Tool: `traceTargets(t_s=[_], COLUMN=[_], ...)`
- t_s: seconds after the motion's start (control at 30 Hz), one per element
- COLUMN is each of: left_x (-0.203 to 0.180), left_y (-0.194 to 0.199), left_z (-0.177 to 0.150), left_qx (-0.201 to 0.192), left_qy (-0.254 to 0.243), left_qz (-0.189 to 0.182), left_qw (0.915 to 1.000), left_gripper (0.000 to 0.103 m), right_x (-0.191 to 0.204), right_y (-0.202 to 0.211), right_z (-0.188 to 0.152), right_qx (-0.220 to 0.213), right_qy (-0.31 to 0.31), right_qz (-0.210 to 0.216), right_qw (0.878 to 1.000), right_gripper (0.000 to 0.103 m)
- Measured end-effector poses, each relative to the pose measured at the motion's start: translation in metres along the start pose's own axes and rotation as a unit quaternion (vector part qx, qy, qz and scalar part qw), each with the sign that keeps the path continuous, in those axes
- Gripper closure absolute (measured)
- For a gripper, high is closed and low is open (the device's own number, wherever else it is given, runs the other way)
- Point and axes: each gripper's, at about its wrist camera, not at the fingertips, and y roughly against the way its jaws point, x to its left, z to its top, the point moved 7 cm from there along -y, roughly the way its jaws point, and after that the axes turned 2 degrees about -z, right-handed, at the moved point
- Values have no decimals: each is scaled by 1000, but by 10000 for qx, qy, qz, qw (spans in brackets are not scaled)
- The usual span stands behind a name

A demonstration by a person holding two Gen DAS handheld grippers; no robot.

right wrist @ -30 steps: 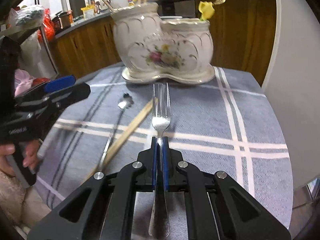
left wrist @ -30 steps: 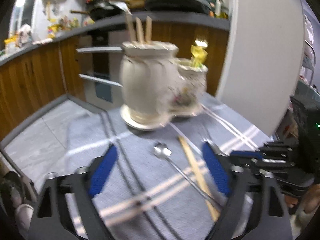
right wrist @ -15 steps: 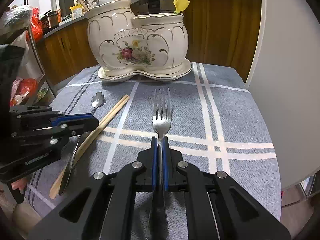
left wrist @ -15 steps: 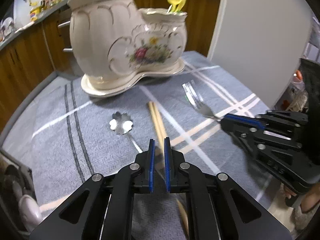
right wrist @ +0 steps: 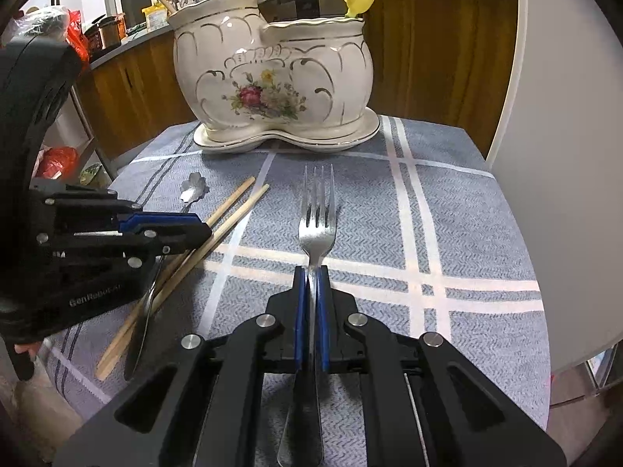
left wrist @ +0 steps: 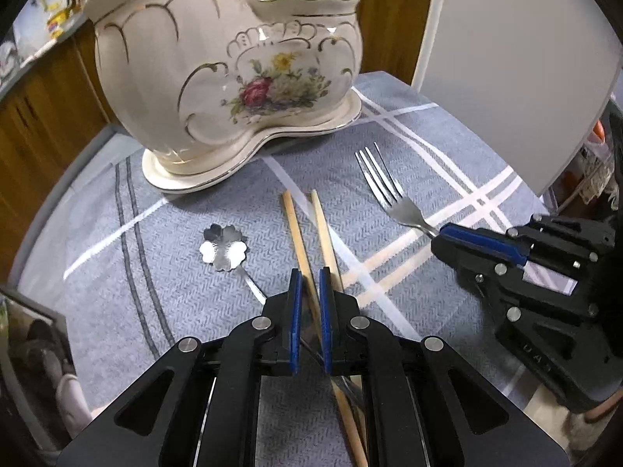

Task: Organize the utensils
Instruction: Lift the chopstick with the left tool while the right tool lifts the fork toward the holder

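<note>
fork (right wrist: pixel 316 229) clamped at neck in right gripper (right wrist: pixel 310 272), tines ahead; stiff, slick steel. left gripper (left wrist: pixel 309 276) closed on chopsticks (left wrist: pixel 298 229) mid-shaft; light, may scissor.

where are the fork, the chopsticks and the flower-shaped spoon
fork (right wrist: pixel 316 233), right wrist view, base of the tines
chopsticks (left wrist: pixel 298 229), left wrist view, shaft of the left stick
flower-shaped spoon (left wrist: pixel 224 248), left wrist view, middle of the bowl

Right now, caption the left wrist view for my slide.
Left gripper shut on chopsticks; right gripper holds fork before ceramic holder.
</note>
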Motion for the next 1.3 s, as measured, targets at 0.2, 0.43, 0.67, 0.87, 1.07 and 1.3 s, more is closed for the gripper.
traceTargets(t_s=[0.2, 0.43, 0.67, 0.87, 1.07, 1.3], left_x=[5, 12, 12, 25, 27, 28], left_y=[-3, 8, 49, 83, 108, 143], left_z=[4, 1, 13, 16, 21, 20], left_qx=[-35, -485, -1463, -2118, -2718, -3332], left_qy=[219, 422, 353, 372, 438, 405], left_qz=[-78, -178, -226, -278, -358, -426], left_qw=[9997, 9978, 9884, 9762, 9607, 9410], left_gripper=[96, 98, 98, 98, 98, 98], right_x=[2, -2, -8, -6, -6, 0], right_y=[-3, 8, 35, 57, 76, 91], right_z=[1, 3, 20, 31, 40, 46], right_qx=[-37, -305, -1063, -1701, -2304, -2804], right_qy=[-3, -141, -316, -262, -240, -84], right_qz=[60, 156, 266, 201, 167, 37], right_qw=[10000, 9993, 9935, 9849, 9727, 9599], right_gripper=[97, 98, 98, 98, 98, 98])
